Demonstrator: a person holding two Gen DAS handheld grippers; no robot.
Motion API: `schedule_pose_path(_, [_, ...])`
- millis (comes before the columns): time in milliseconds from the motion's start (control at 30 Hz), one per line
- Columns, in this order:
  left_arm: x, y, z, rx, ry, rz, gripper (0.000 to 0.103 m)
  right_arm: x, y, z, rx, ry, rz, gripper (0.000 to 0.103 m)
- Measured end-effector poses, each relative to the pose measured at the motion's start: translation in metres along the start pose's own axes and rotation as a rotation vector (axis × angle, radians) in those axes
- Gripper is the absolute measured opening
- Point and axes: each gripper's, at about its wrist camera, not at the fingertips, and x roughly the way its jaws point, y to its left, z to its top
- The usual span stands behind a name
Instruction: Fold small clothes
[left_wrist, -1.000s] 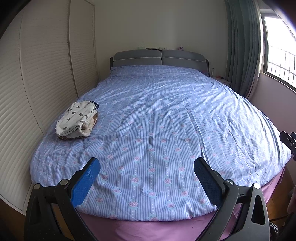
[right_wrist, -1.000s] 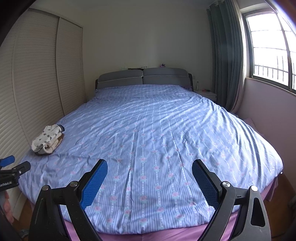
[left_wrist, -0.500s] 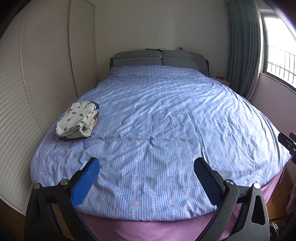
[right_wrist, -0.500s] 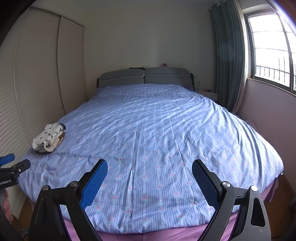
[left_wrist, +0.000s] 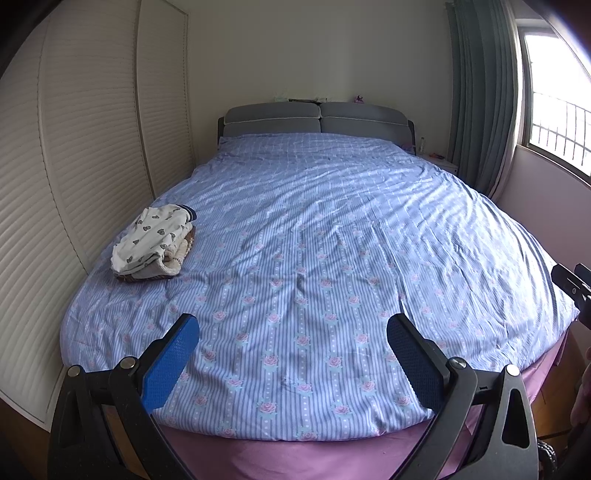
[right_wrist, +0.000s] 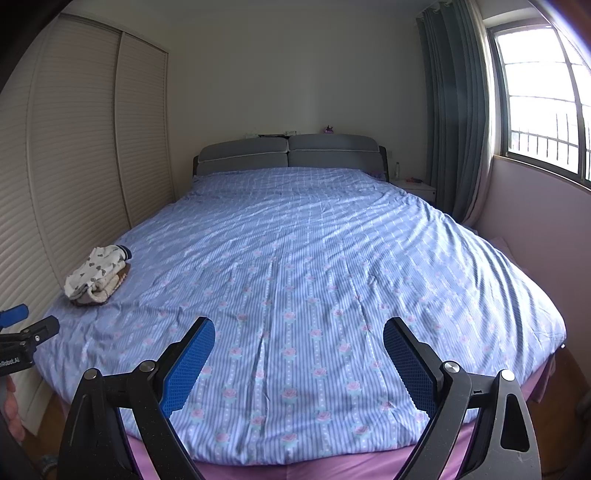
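A small stack of folded clothes (left_wrist: 153, 243), white with grey heart prints on top, lies on the left side of the bed; it also shows in the right wrist view (right_wrist: 98, 277). My left gripper (left_wrist: 291, 332) is open and empty, held above the foot of the bed. My right gripper (right_wrist: 299, 334) is open and empty, also over the foot of the bed. The left gripper's tip shows at the left edge of the right wrist view (right_wrist: 22, 332). The right gripper's tip shows at the right edge of the left wrist view (left_wrist: 572, 280).
The bed has a blue striped floral cover (left_wrist: 332, 240) over a pink sheet (left_wrist: 314, 458) and a grey headboard (left_wrist: 317, 118). Slatted wardrobe doors (left_wrist: 74, 147) run along the left. Curtains (right_wrist: 454, 122), a window and a nightstand (right_wrist: 417, 188) stand at the right.
Both grippers have drawn back and tilted up slightly, so the bed sits a little lower in both views. The jaws stay open and the clothes stack has not moved.
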Motion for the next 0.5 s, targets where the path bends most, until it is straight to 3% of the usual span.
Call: schedule_pose_path(500, [-0.001,-0.0007,0.0,-0.001,-0.001,-0.002,0.103,-0.0008,0.0006,0.0003,-0.002,0.001,0.003,0.094])
